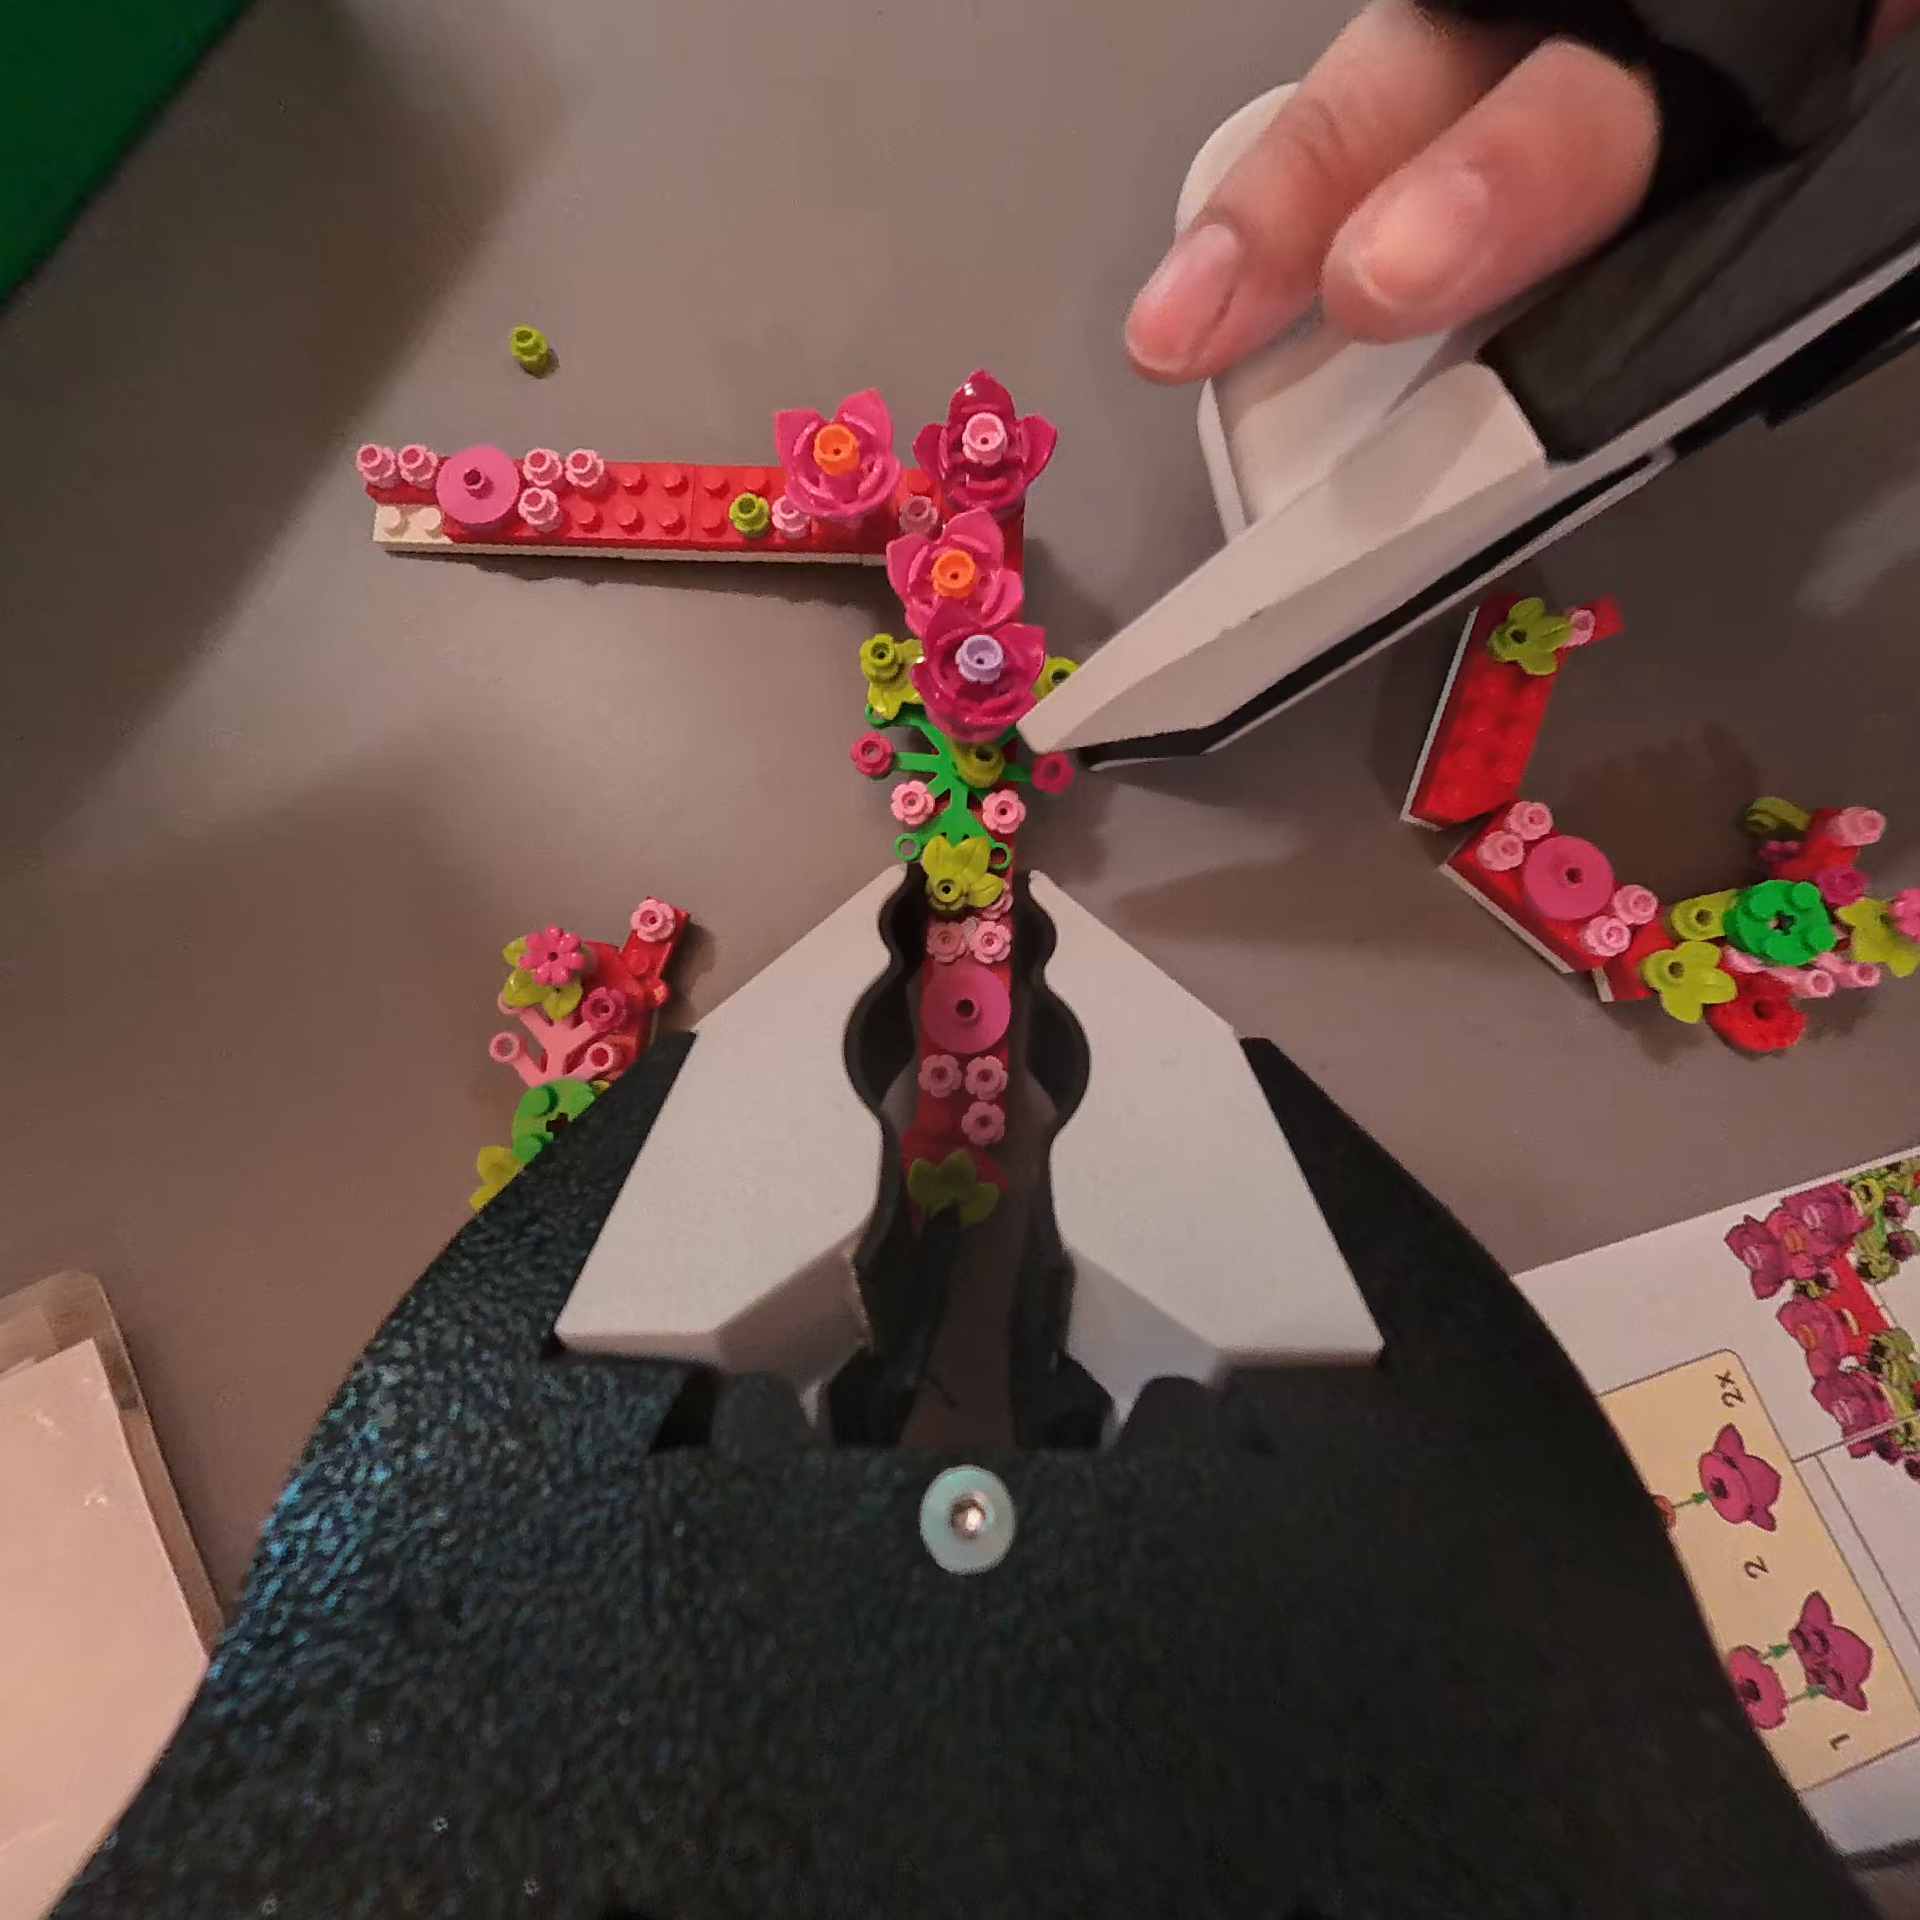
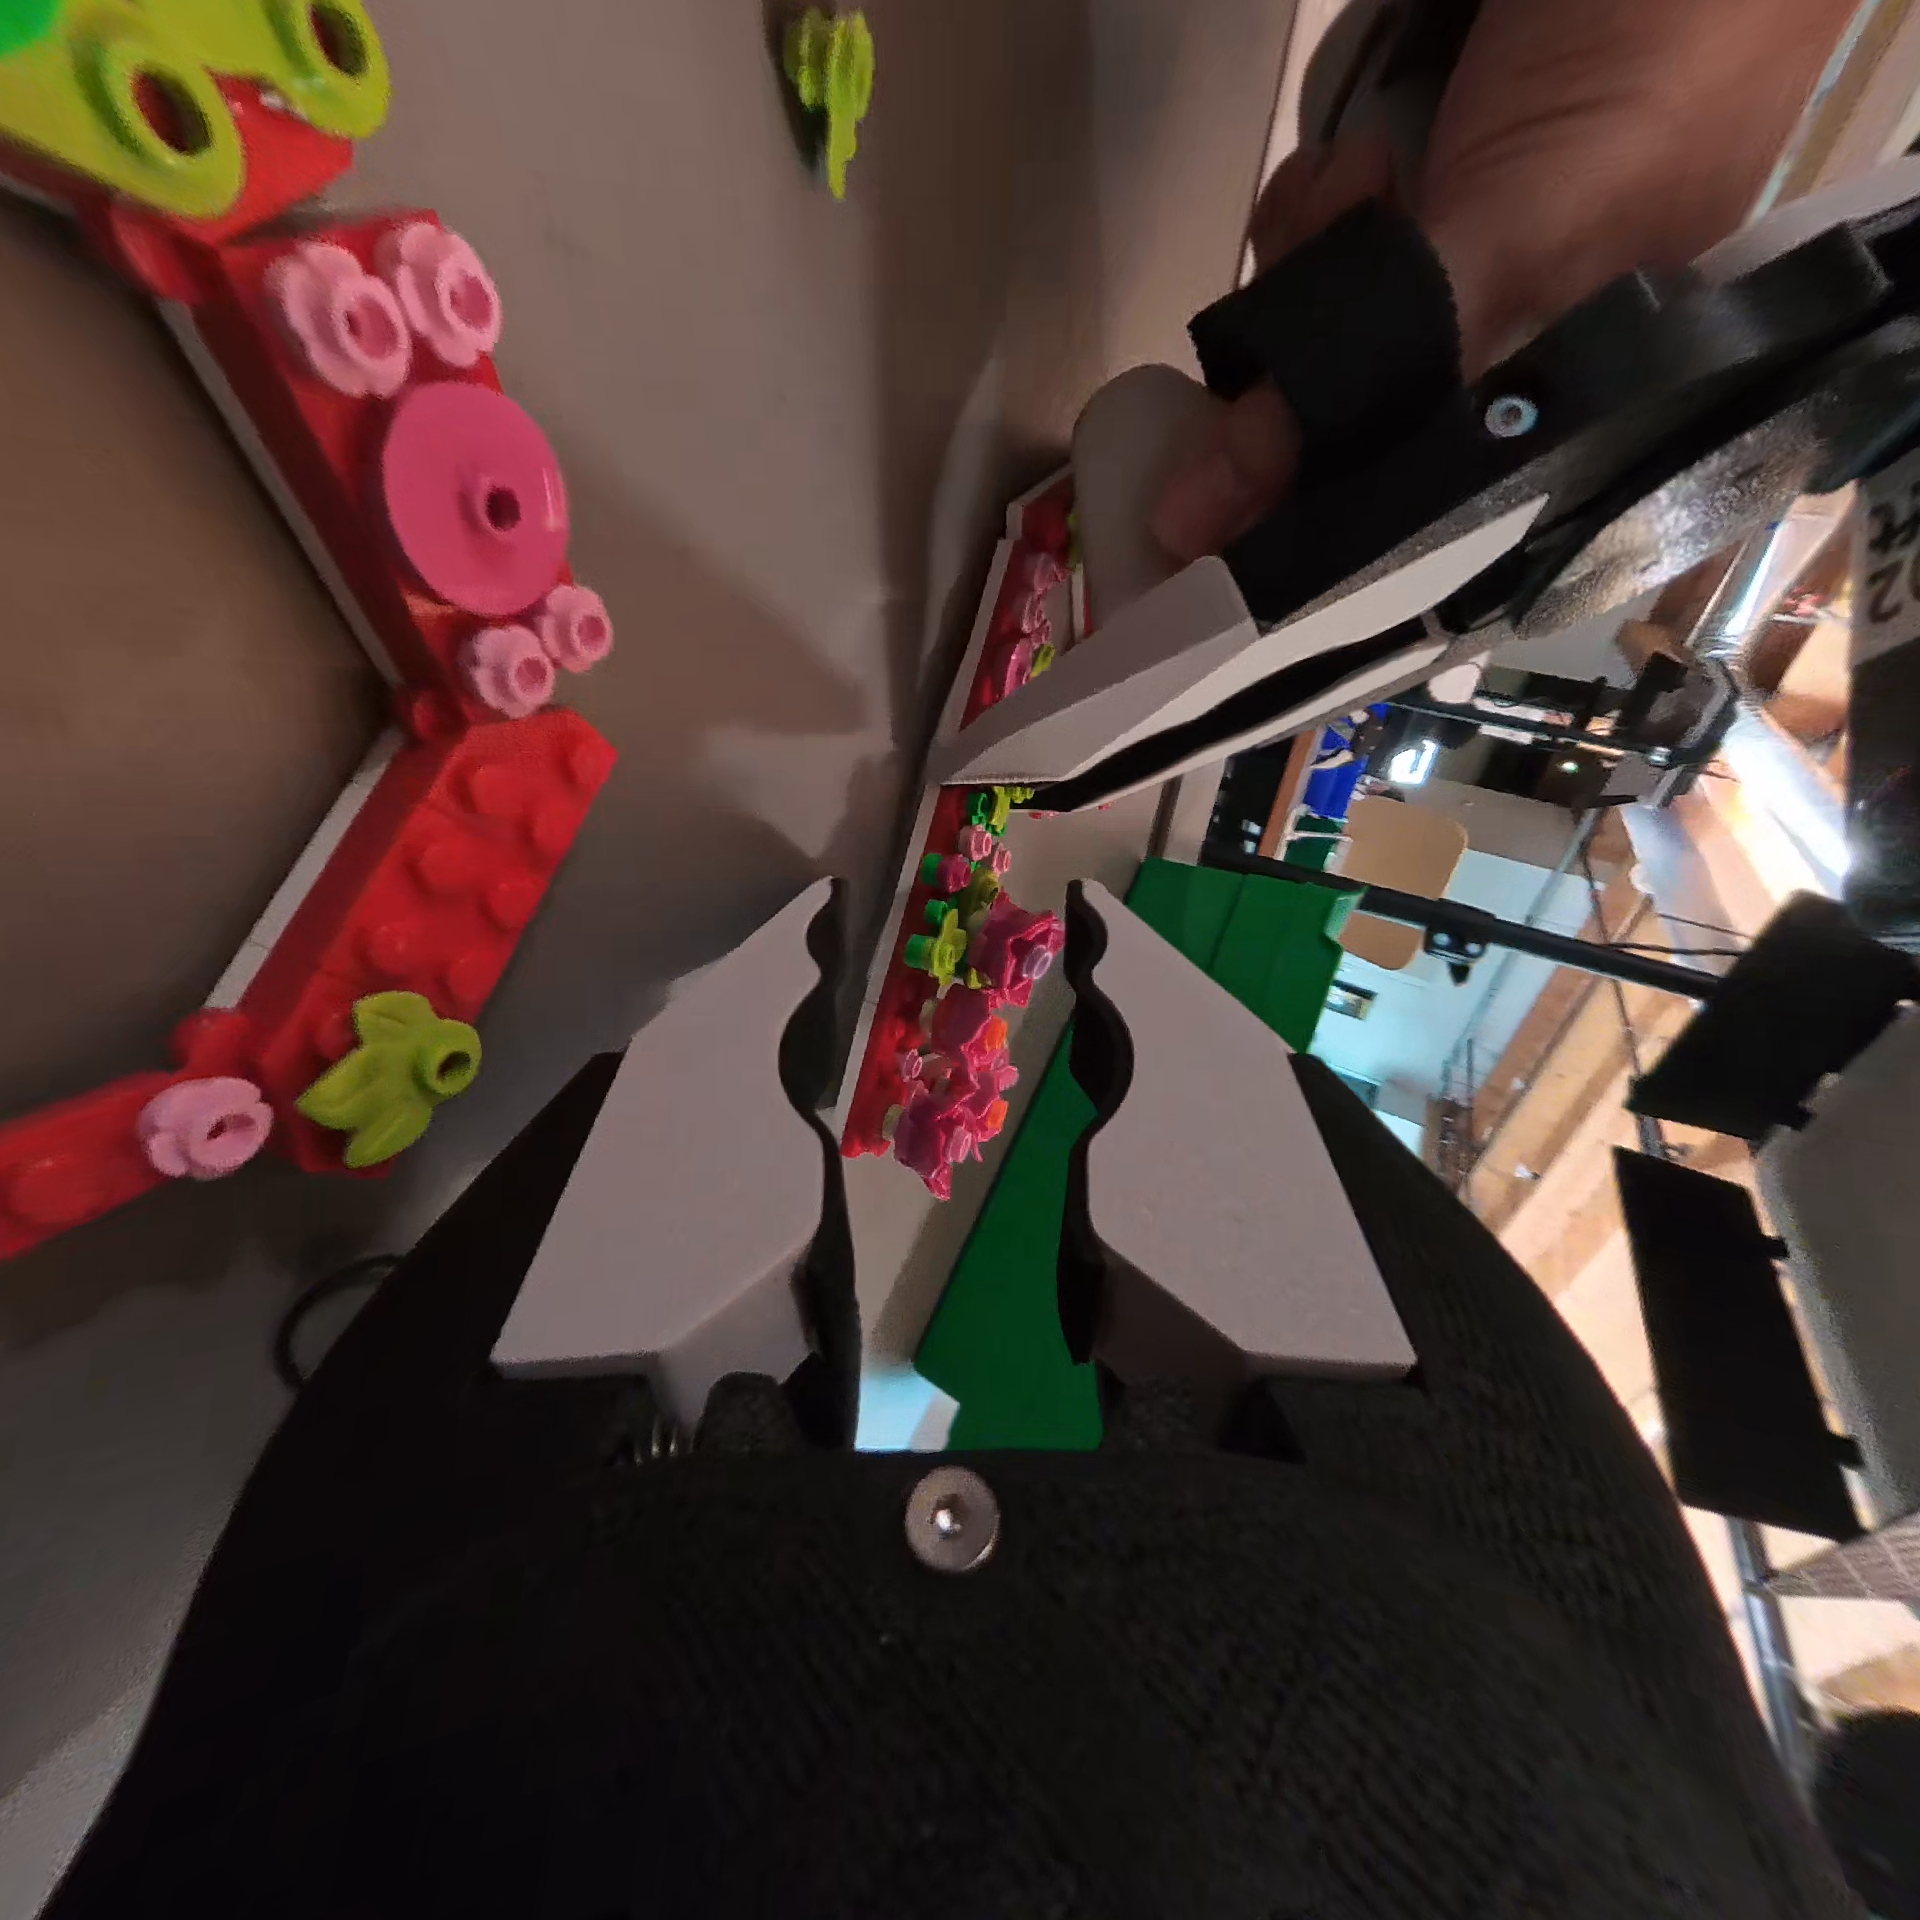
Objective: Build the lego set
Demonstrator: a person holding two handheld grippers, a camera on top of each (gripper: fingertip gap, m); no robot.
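An L-shaped red lego frame (image 1: pixel 665 499) lies on the grey table, with several magenta flowers (image 1: pixel 977 665) at its corner and small pink and lime pieces along it. My left gripper (image 1: pixel 968 891) is shut on the frame's near arm, one finger on each side. My right gripper (image 1: pixel 1070 750) comes in from the right, its tip touching or just beside the flower with the lavender centre. In the right wrist view the right gripper (image 2: pixel 954 899) is open and empty, the flowered frame (image 2: pixel 966 1018) lies beyond its tips, and the left gripper (image 2: pixel 961 771) sits over the frame.
A curved red section with pink, lime and green pieces (image 1: pixel 1558 894) lies at the right, close in the right wrist view (image 2: pixel 447 623). A small flowered sub-build (image 1: pixel 582 997) lies left. A loose lime stud (image 1: pixel 530 348), an instruction booklet (image 1: pixel 1766 1475) and a clear packet (image 1: pixel 73 1507) lie around. Both grippers' tips are close together, under 4 cm apart. The loose lime stud (image 1: pixel 530 348) is about 15 cm from both grippers' fingertips.
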